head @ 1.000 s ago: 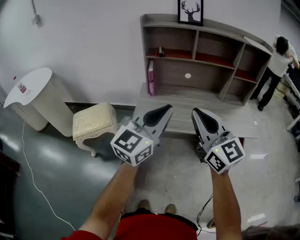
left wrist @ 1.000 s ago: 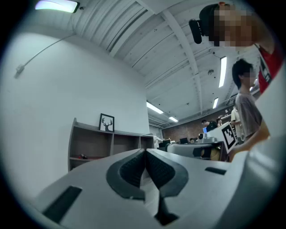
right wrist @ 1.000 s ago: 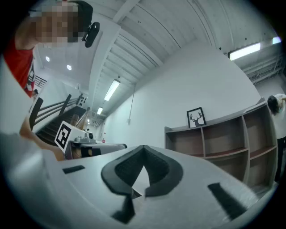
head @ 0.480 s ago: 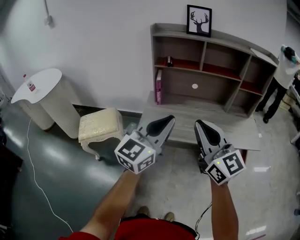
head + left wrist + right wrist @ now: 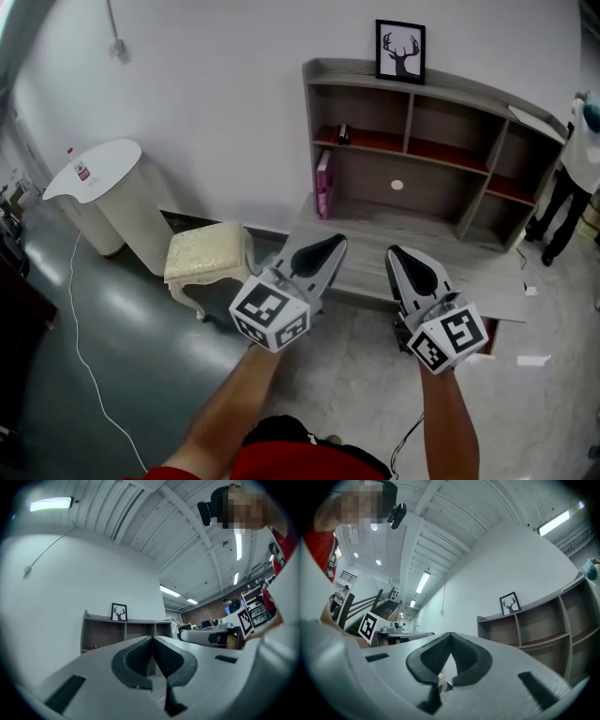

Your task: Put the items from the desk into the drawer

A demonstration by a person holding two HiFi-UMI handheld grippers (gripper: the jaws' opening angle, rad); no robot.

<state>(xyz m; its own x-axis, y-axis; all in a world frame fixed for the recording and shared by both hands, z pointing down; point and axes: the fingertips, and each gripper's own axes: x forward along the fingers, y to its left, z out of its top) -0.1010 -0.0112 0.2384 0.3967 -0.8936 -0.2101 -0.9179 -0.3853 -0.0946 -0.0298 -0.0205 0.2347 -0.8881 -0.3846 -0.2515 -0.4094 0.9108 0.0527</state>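
Note:
In the head view my left gripper (image 5: 333, 242) and right gripper (image 5: 394, 251) are held side by side at chest height, pointing at a grey desk (image 5: 375, 234) with a shelf unit on top. Both are shut and hold nothing; the jaws meet at the tips in the left gripper view (image 5: 152, 638) and the right gripper view (image 5: 450, 634). A pink book (image 5: 323, 185) stands on the desk at the left. A small dark item (image 5: 343, 134) lies on the upper shelf, a white round thing (image 5: 397, 186) sits on the back panel, and a framed deer picture (image 5: 400, 52) stands on top. I cannot make out a drawer.
A cream upholstered stool (image 5: 208, 255) stands left of the desk, with a white round-topped stand (image 5: 103, 178) further left. A white cable (image 5: 84, 356) trails over the grey floor. A person (image 5: 574, 178) stands at the right edge. Paper scraps (image 5: 534, 360) lie on the floor at the right.
The desk, stool and white stand have slid right and down in the head view. Both grippers stay side by side and shut, still in front of the desk.

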